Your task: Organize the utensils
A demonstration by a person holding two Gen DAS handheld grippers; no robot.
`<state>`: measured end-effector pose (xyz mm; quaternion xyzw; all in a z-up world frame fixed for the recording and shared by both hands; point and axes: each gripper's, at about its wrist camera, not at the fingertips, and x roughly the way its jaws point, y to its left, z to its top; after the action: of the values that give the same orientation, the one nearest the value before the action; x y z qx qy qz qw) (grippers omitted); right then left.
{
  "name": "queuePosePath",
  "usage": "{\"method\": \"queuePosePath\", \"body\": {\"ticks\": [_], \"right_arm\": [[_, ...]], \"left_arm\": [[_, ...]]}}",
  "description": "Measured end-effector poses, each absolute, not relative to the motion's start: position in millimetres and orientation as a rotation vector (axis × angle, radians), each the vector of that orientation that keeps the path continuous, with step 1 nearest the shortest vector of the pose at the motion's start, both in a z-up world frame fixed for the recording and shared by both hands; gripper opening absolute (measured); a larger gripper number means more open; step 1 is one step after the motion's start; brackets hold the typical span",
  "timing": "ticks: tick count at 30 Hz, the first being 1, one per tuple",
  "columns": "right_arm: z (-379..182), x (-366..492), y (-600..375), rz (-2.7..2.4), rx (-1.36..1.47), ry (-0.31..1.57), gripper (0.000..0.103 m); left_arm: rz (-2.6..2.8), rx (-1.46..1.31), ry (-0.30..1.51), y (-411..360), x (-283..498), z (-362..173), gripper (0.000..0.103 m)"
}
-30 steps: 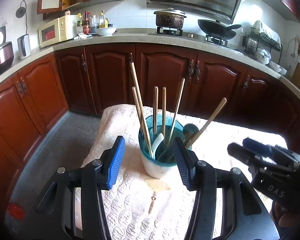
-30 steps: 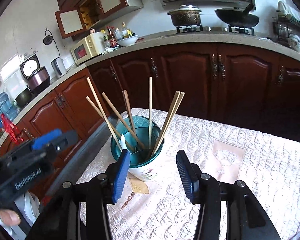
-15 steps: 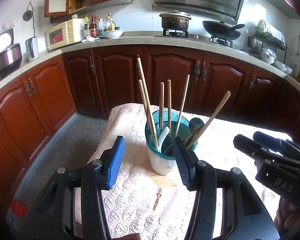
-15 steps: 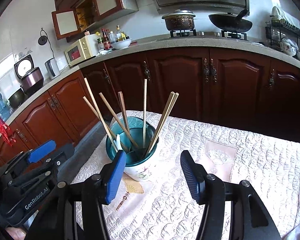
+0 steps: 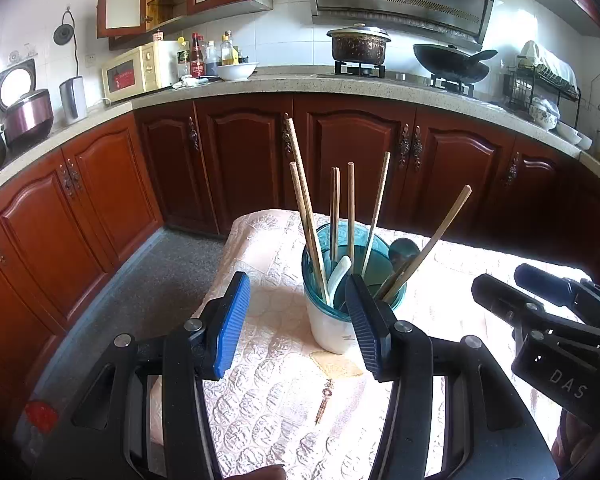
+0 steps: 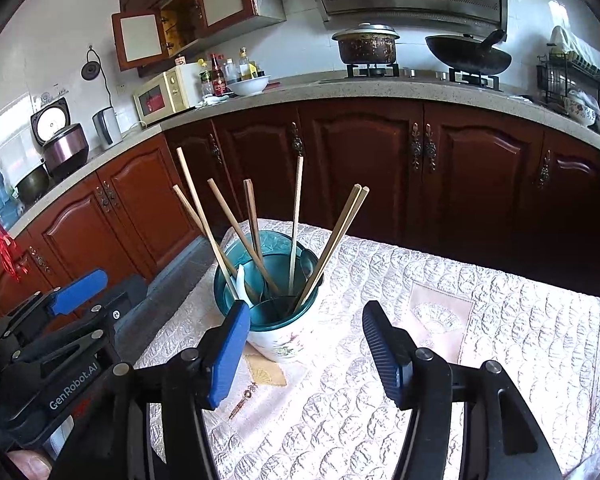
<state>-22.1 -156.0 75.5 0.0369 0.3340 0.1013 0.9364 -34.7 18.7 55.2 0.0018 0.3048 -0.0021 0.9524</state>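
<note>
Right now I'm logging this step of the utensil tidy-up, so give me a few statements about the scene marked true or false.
1. The chopsticks stand in the teal-rimmed utensil holder. True.
2. The left gripper is shut on a chopstick. False: it is open and holds nothing.
3. The right gripper is open and empty. True.
4. The holder lies tipped over on the quilted tablecloth. False: it stands upright.
5. A white spoon sits inside the holder. True.
</note>
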Motion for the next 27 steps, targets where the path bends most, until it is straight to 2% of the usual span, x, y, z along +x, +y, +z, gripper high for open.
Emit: {"method": "queuePosePath", "body": {"ticks": [27], "right_arm": [[68.4,-17.0,-146.6,0.219,0.075,0.708,0.057]], "left_arm": [[0.002,0.001,0.621,22.9,-33.8,50.4,0.049]]}}
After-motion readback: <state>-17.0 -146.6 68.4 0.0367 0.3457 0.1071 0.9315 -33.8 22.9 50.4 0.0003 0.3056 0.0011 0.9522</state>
